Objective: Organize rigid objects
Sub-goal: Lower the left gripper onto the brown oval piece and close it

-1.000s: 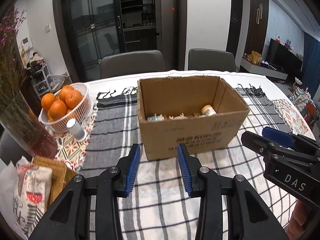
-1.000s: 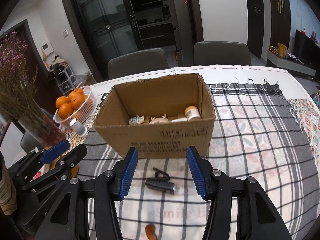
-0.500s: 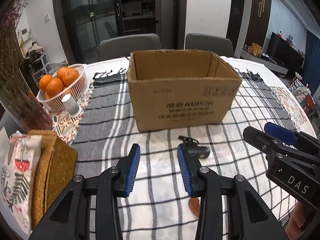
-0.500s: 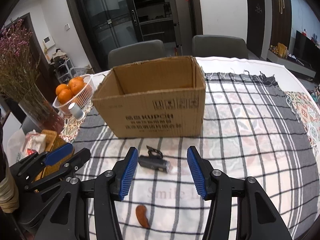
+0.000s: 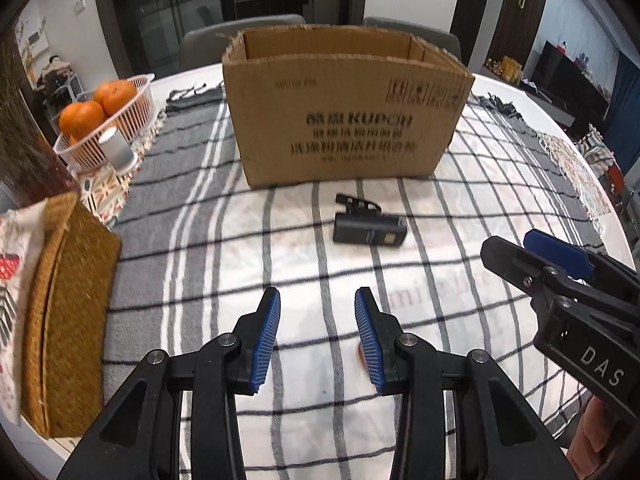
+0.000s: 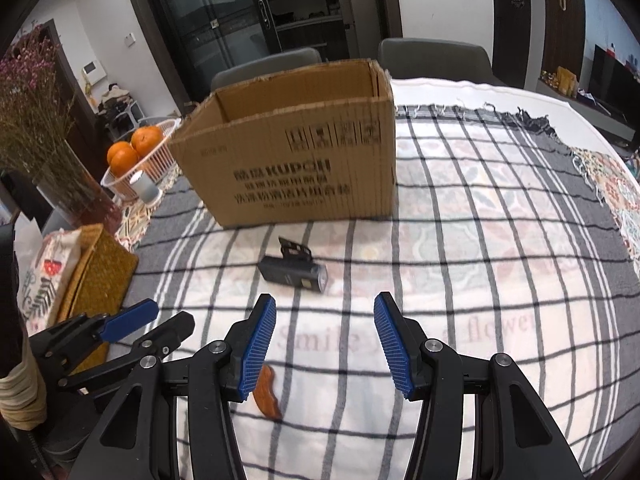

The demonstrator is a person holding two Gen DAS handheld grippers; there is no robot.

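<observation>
While both the left gripper (image 5: pixel 317 334) and right gripper (image 6: pixel 325 343) hover spread and empty, the black bike light (image 6: pixel 293 271) lies on the desk (image 6: pixel 500 264) before the cardboard box (image 6: pixel 288 152), so pickup appears next, requiring descent astride it.
</observation>
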